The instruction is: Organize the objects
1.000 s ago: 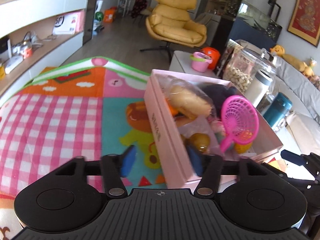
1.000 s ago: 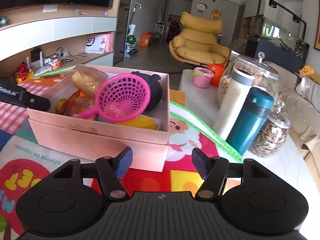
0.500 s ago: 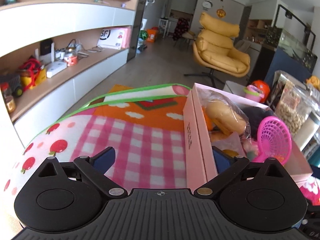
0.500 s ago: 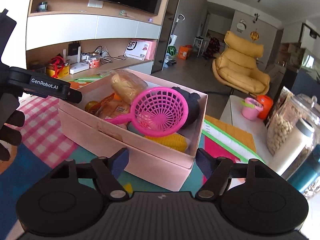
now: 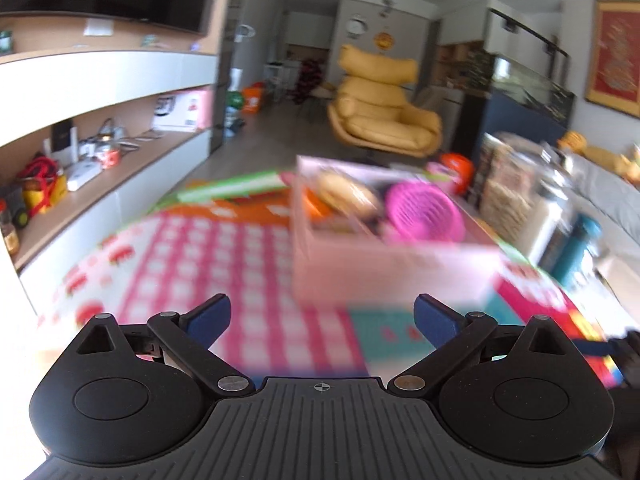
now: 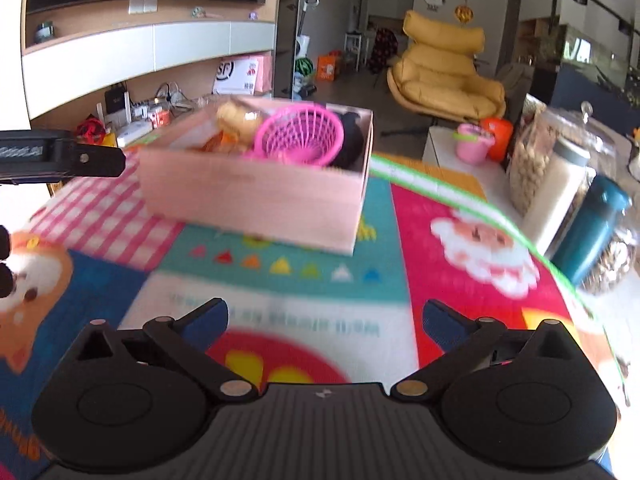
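On the far left of the right wrist view, the left gripper [image 6: 60, 158] is showing as a black arm reaching in over the pink checked part of the play mat [image 6: 460, 208]; in its own view the left gripper [image 5: 322, 318] is standing with its blue-padded fingers [image 5: 208, 316] wide apart and nothing between them, its jaws having just been opening, with only the blurred mat lying beneath the gap. Next to the right, the pink box [image 6: 256, 196] is sitting on the mat, apart from both grippers, with a pink strainer [image 6: 300, 134] lying on top of its contents, a bagged bread-like item [image 6: 236, 118] beside that toward the left and something dark toward the right; the left wrist view is showing the same pink box [image 5: 384, 268] and pink strainer [image 5: 422, 212], heavily blurred. The right gripper [image 6: 324, 318] is hovering in front of the box over the mat, its jaws having just been opening too, now spread wide and empty. Further right, a white bottle [image 6: 560, 192], a teal flask [image 6: 596, 228] and glass jars [image 6: 532, 152] are standing just beyond the mat's green edge, with a yellow armchair [image 6: 444, 76] well behind.
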Demonstrator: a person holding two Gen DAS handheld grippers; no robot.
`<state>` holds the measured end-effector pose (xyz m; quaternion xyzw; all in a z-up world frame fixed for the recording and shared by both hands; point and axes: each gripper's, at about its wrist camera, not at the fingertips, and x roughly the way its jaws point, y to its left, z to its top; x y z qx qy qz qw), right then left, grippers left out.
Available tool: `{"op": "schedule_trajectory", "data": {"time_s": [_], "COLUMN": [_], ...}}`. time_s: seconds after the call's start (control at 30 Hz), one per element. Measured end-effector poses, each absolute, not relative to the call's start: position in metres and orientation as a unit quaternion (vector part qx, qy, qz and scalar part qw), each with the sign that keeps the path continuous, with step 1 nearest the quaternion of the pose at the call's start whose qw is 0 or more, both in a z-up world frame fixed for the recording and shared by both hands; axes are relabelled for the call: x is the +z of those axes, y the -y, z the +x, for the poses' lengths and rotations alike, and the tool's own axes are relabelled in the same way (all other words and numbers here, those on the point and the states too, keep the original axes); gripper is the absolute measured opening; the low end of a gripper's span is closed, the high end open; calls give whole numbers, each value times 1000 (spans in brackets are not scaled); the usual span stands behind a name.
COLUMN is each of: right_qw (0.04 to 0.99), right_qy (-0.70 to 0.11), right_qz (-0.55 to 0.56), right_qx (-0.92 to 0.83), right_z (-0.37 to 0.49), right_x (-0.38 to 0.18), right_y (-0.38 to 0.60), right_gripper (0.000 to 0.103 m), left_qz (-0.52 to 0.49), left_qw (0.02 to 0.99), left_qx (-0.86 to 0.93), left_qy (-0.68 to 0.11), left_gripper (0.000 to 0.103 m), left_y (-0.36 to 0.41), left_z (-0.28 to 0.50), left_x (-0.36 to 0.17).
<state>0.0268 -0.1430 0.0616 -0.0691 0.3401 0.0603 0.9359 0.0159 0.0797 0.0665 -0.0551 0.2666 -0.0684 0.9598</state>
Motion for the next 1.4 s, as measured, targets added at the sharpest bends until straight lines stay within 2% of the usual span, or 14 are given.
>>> {"op": "schedule_trajectory", "data": {"time_s": [0.2,0.27,0.6,1.4], "right_qw": [925,931,947,945], "right_qy": [-378,-363,-321,-325], "right_qz": [-16,-13,-29,-8], "right_qx": [36,42,18,33], "right_z": [22,17,10,12], "right_x": [51,46,45,42], "right_y": [159,162,162,170], "right_gripper": [103,103,103,103], "left_qz": [-33,-14,11,1], "left_qw": [949,950,947,945], "left_qx": [-63,-42,-18,7], "left_qy": [-306,-310,-320,-327], "left_gripper": [101,101,101,103], "left_y": [-49,-42,-33,-29], "left_z": [-7,-6,-3,4], "left_x": [30,23,17,18]}}
